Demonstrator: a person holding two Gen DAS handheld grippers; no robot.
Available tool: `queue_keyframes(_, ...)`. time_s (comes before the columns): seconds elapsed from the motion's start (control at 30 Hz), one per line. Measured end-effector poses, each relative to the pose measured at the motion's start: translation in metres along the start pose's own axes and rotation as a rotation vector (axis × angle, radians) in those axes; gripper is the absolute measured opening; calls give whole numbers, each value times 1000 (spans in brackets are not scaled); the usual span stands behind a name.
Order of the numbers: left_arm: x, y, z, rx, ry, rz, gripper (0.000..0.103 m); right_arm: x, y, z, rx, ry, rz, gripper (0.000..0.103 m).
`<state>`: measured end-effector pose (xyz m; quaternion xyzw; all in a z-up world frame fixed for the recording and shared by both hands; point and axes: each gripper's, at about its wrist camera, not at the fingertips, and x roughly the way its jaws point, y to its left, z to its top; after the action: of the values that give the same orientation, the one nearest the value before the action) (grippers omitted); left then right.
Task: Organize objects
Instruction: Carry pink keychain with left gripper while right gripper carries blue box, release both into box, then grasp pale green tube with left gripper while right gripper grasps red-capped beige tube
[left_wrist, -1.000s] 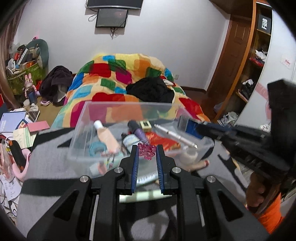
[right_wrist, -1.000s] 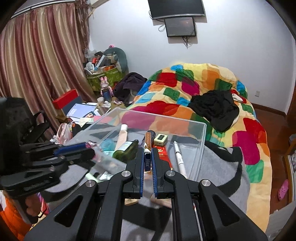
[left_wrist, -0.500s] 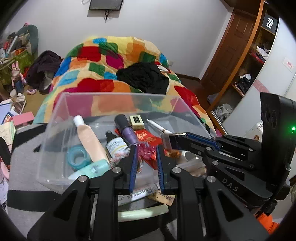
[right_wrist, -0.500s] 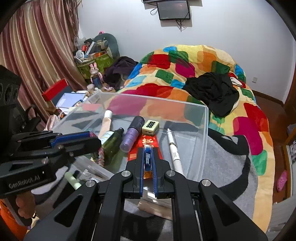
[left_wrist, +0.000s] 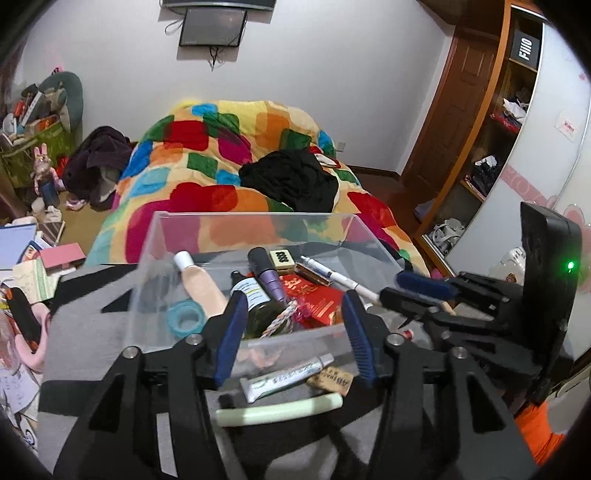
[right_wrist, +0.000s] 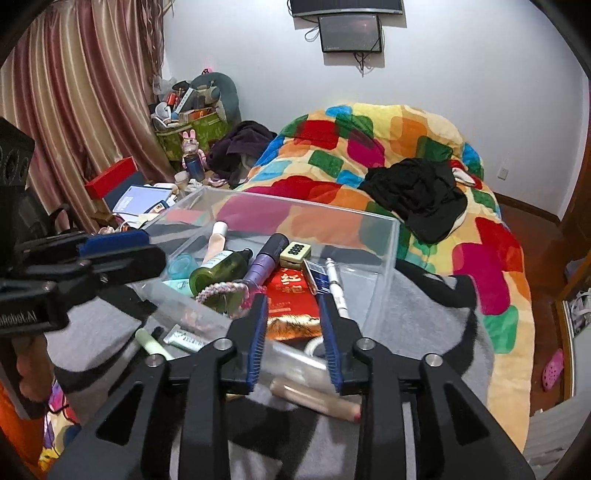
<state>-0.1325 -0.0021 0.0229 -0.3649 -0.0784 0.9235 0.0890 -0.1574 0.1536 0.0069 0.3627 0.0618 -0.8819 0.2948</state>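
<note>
A clear plastic bin (left_wrist: 255, 221) (right_wrist: 384, 258) stands on a grey blanket. It holds a green bottle (right_wrist: 218, 269), a purple tube (right_wrist: 264, 264), a red packet (right_wrist: 291, 291), a white pen (right_wrist: 338, 286), a small blue box (right_wrist: 317, 277) and a pink braided bracelet (left_wrist: 282, 319) (right_wrist: 221, 290). My left gripper (left_wrist: 293, 332) is open and empty over the bin's near wall. My right gripper (right_wrist: 291, 328) is open and empty just above the red packet. A white tube (left_wrist: 288, 376), a pale green stick (left_wrist: 277, 410) and a tan stick (right_wrist: 314, 400) lie outside the bin.
A bed with a bright patchwork quilt (left_wrist: 221, 166) and black clothes (right_wrist: 417, 192) lies behind the bin. Clutter, books and a red box (right_wrist: 110, 177) sit at the left by the curtain. A wardrobe (left_wrist: 491, 122) stands at the right.
Both grippers have opened. The left let go of the pink bracelet and the right let go of the small blue box; both now lie in the bin. Both grippers have drawn back slightly.
</note>
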Motion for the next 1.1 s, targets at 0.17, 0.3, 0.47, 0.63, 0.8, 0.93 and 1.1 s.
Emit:
queue_keyframes(0.17, -3, 3, -22, 52, 41, 19, 62, -18, -9, -15, -15, -9, -26, 45)
queue_keyframes(0.3, 9, 4, -44, 88, 117, 20, 65, -20, -16, -32, -25, 27, -35, 51)
queue_keyframes(0.47, 30, 3, -54, 103, 197, -1, 68, -5, -23, -50, -40, 107, -26, 51)
queue_keyframes(0.63, 44, 2, -56, 103, 238, -21, 73, 14, -21, -54, -62, 159, -9, 51)
queue_keyframes(0.8, 51, 5, -66, 89, 306, -70, 74, 23, -17, -57, -88, 187, -9, 53)
queue_keyframes(0.93, 40, 5, -76, 84, 314, -121, 74, 15, -12, -61, -110, 205, 53, 51)
queue_keyframes(1.1, 27, -2, -85, 133, 296, -104, 73, 4, -3, -66, -157, 195, 64, 50)
